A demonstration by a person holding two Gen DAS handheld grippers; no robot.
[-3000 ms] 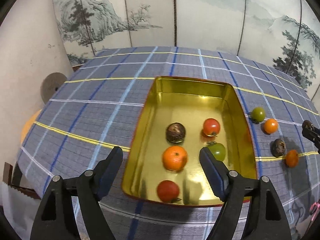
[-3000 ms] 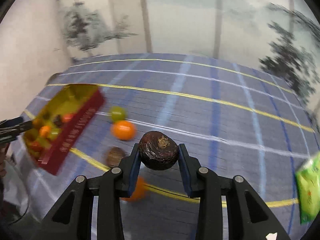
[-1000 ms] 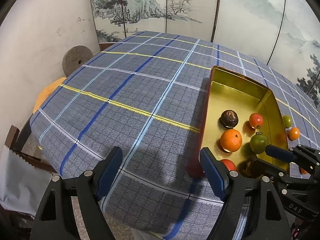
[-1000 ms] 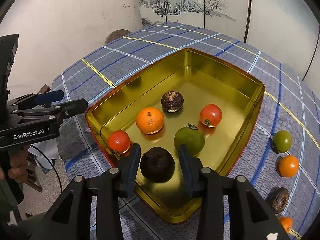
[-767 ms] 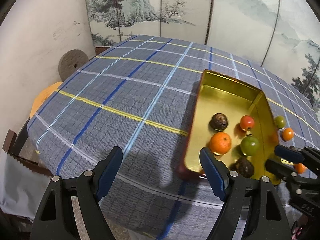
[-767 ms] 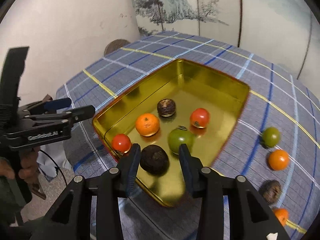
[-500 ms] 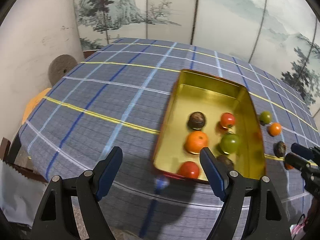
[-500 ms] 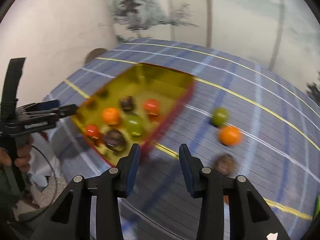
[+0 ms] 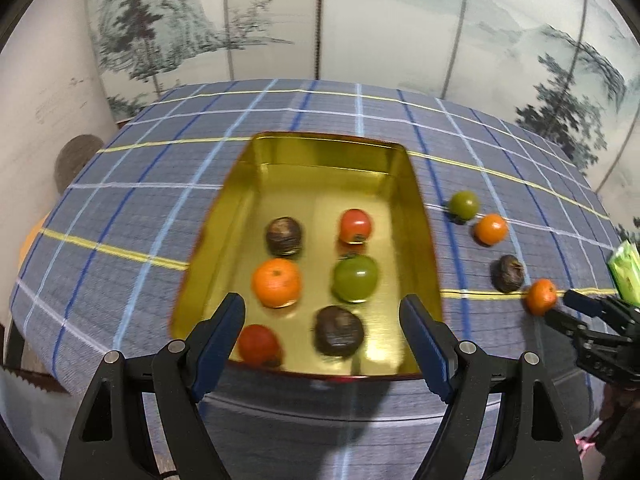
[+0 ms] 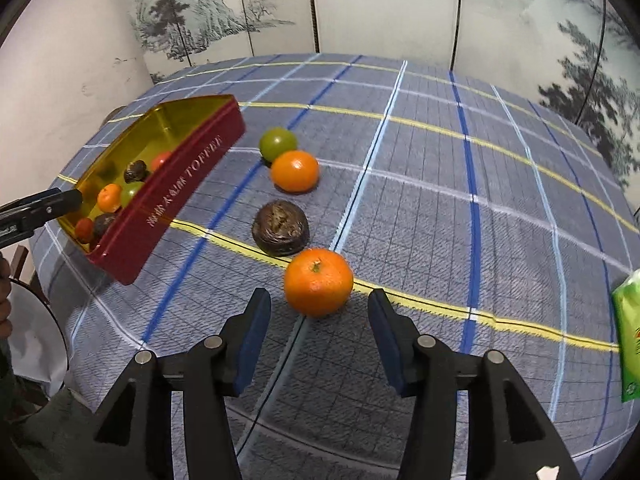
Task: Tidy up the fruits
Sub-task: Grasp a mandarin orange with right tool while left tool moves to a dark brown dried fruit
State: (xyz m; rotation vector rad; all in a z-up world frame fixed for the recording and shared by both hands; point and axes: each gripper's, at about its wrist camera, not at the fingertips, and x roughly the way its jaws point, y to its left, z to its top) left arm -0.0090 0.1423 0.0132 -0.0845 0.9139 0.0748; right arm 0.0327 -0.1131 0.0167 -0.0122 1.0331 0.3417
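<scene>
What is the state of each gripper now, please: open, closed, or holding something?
Left gripper: open, holding nothing, above the near end of the gold tin.
Right gripper: jaws opening, empty; the nearest orange lies just ahead.

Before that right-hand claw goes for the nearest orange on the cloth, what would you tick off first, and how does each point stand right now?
1. Right claw is empty: ok; its jaws are opening with nothing between them.
2. Right claw lined up on the nearest orange: ok; the fruit sits just ahead of the gap.
3. Room around that orange: cannot tell; the dark brown fruit lies very close behind it, and contact is unclear.
4. Space left in the gold tin: ok; six fruits fill the near end, the far end is bare.
5. Left claw out of the way: ok; it is open and empty at the tin's near end.
</scene>
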